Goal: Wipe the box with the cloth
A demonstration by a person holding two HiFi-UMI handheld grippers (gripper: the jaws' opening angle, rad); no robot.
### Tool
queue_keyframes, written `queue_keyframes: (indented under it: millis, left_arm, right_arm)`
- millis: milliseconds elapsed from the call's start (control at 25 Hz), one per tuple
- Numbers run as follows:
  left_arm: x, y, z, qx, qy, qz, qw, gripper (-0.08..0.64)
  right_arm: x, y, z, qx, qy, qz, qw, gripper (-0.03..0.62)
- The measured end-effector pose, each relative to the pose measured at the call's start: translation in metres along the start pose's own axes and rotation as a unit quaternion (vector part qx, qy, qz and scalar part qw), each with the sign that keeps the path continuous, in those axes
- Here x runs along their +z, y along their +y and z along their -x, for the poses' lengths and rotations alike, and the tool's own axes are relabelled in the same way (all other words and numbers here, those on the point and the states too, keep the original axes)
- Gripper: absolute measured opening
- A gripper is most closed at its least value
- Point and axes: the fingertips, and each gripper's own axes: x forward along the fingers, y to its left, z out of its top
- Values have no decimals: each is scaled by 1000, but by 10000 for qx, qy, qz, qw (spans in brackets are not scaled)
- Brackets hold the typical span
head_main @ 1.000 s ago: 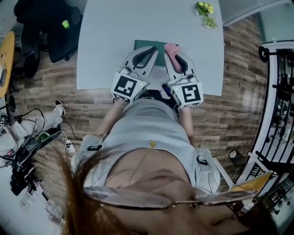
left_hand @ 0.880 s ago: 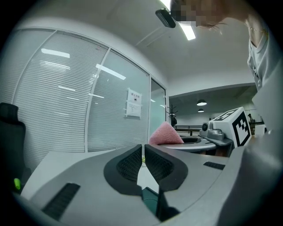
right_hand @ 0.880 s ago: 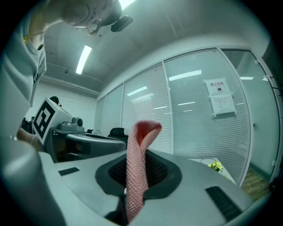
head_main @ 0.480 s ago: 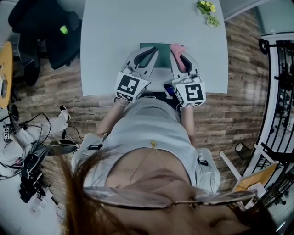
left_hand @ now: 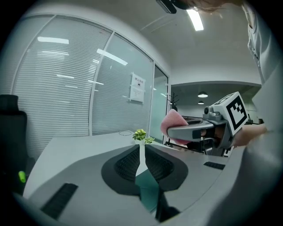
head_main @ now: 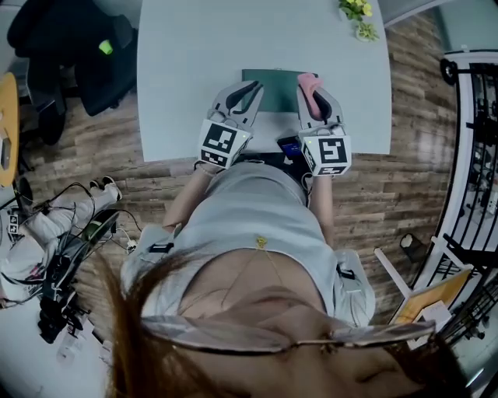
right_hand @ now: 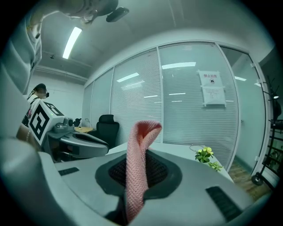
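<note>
In the head view a flat dark green box (head_main: 275, 90) lies on the pale grey table (head_main: 194, 54) near its front edge. My left gripper (head_main: 249, 85) is shut with nothing in it, its tips over the box's left side; the box (left_hand: 148, 190) shows just below the closed jaws of the left gripper (left_hand: 141, 155). My right gripper (head_main: 311, 82) is shut on a folded pink cloth (head_main: 309, 84) at the box's right edge. In the right gripper view the cloth (right_hand: 138, 167) sticks up from between the jaws of the right gripper (right_hand: 132, 194).
A small potted plant (head_main: 359, 17) stands at the table's far right corner. A black office chair (head_main: 70, 43) is left of the table, and cables (head_main: 66, 249) lie on the wooden floor. A metal rack (head_main: 475, 155) stands at the right. Glass walls (left_hand: 79, 97) close off the room.
Both grippers have sunk a little toward the table and tilted downward. The left stays shut and empty, and the pink cloth stays in the right one.
</note>
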Motion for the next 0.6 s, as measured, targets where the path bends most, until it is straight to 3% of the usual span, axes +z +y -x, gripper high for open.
queue_keyframes:
  millis: [200, 520, 600]
  left_arm:
    - [-31, 12, -2, -39, 323, 283, 9991, 43]
    - [-81, 26, -2, -77, 963, 318, 9948, 44]
    - [-93, 27, -2, -110, 1125, 282, 9932, 81]
  right_arm:
    - [-18, -8, -5, -260, 212, -13, 9994, 49]
    - [-45, -15, -15, -398, 620, -42, 9973, 54]
    - [-52, -16, -17, -401, 716, -60, 9966, 55]
